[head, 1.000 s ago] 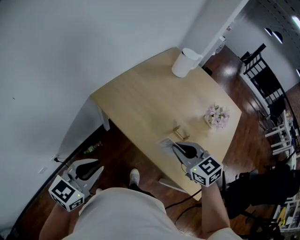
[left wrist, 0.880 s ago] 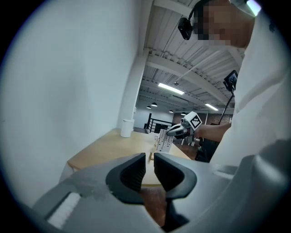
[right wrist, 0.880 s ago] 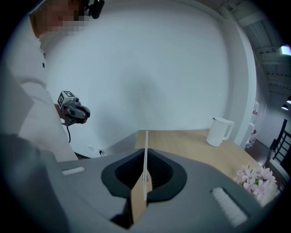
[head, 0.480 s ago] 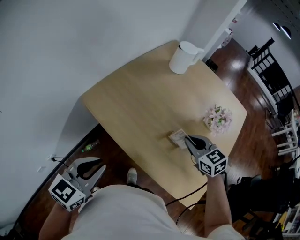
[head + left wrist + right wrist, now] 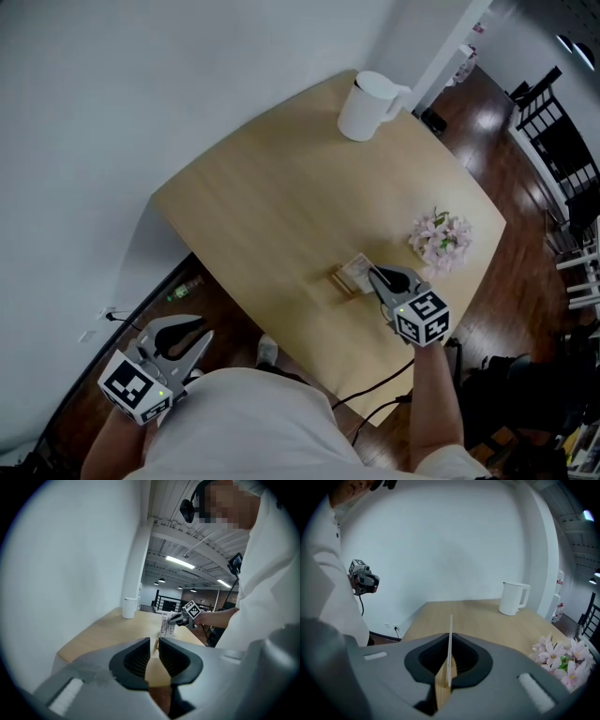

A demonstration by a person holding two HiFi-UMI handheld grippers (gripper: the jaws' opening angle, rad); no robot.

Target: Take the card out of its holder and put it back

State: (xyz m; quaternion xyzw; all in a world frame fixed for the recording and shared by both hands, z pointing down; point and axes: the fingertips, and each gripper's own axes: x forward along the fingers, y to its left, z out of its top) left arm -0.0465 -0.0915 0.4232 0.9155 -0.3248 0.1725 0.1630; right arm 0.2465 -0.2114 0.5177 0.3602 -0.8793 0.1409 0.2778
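From the head we look steeply down on the whole wooden table and the floor around it. Our left gripper view sits low, off the table's near corner, facing across it to the distant right gripper. Our right gripper view rides close over the surface, facing the wall. All three share the white kettle.

Pale matt wood-grain worktop; smooth white plastic jug; thin white paper card; small bare-wood holder; glossy dark wooden floor.
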